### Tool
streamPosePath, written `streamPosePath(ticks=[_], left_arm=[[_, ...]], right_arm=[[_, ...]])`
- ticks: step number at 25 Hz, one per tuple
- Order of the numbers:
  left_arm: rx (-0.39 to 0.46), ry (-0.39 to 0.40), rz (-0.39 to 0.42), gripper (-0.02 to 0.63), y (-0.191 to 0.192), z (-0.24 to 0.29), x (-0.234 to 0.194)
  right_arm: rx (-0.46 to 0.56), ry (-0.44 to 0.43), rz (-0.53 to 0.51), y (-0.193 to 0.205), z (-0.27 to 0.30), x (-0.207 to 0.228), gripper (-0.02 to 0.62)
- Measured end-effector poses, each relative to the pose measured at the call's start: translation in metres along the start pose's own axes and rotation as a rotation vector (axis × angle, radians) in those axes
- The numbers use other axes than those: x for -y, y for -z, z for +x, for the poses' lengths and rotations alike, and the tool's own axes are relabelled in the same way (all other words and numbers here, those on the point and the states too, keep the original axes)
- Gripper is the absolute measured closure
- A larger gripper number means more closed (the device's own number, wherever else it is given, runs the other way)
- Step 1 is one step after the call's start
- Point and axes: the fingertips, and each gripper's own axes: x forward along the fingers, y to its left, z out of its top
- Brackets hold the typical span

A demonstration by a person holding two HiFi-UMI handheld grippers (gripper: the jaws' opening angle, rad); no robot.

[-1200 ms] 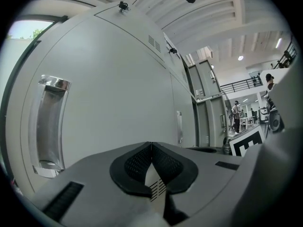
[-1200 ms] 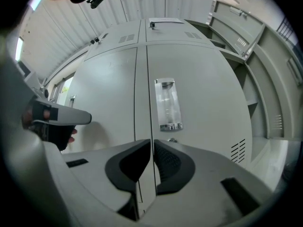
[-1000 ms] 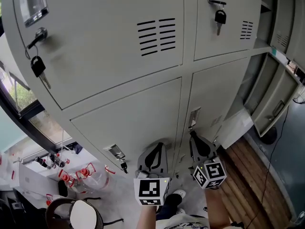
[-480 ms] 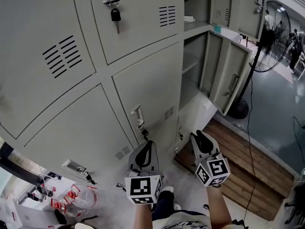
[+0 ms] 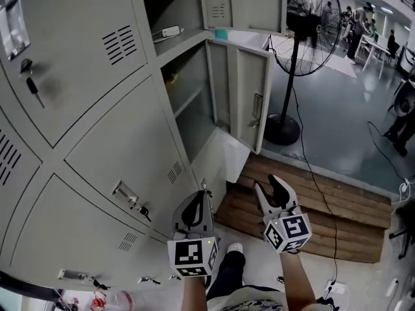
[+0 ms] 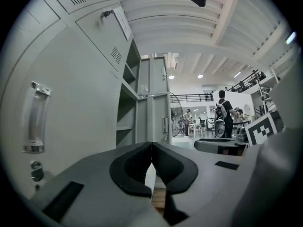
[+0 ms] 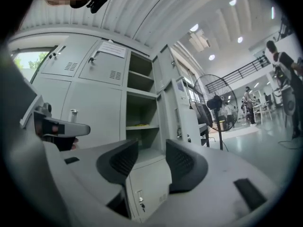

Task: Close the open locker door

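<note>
A wide hall with a pale, polished floor is seen, and a bank of grey lockers [image 5: 84, 109] fills the left of the head view, its shut fronts fitted with vents and hanging keys. Just left of lower centre, the left gripper [image 5: 195, 205] is held low before the lockers. In its own view the jaws are seen pressed together at the tips, with nothing caught between them.

Right of the shut lockers, in the upper middle of the frame, a column of compartments is left open. The door [image 5: 250, 89] is found there, swung well out from its frame. It is shown as a tall, flat panel of grey steel with a slim upright handle on it. A second panel above it is also seen standing open.

Right of lower centre, the right gripper [image 5: 270, 188] is held with its jaws spread wide and empty, pointed towards the open column. A wooden platform [image 5: 311, 206] is seen beneath it, and a pedestal fan [image 5: 303, 11] is seen at the upper right.

Both grippers are judged to be well apart from the door, so the approach is taken to be the step in hand. A gripper would need to be brought against the panel near its free edge. The panel would then have to be pushed round until it is seated flush in its frame.
</note>
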Motion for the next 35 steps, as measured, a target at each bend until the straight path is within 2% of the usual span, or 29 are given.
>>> streamPosePath(ticks=[5, 9, 18, 26, 34, 35], left_arm=[[0.001, 0.073, -0.015, 0.601, 0.003, 0.062, 0.015], [0.001, 0.112, -0.027, 0.601, 0.002, 0.112, 0.018], [0.009, 0.127, -0.03, 0.601, -0.002, 0.196, -0.003], [0.007, 0.114, -0.028, 0.601, 0.003, 0.24, -0.02], [-0.006, 0.095, -0.026, 0.601, 0.006, 0.253, -0.023], [-0.005, 0.089, -0.025, 0.601, 0.005, 0.253, -0.024]], right_arm=[[-0.001, 0.08, -0.014, 0.0, 0.016, 0.048, 0.413], [-0.019, 0.108, -0.027, 0.0, 0.045, 0.078, 0.413], [-0.042, 0.096, -0.037, 0.006, 0.123, 0.112, 0.413], [-0.081, 0.074, -0.031, 0.028, 0.168, 0.13, 0.413], [-0.107, 0.035, -0.028, 0.038, 0.183, 0.132, 0.413], [-0.105, 0.033, -0.029, 0.038, 0.183, 0.133, 0.437]])
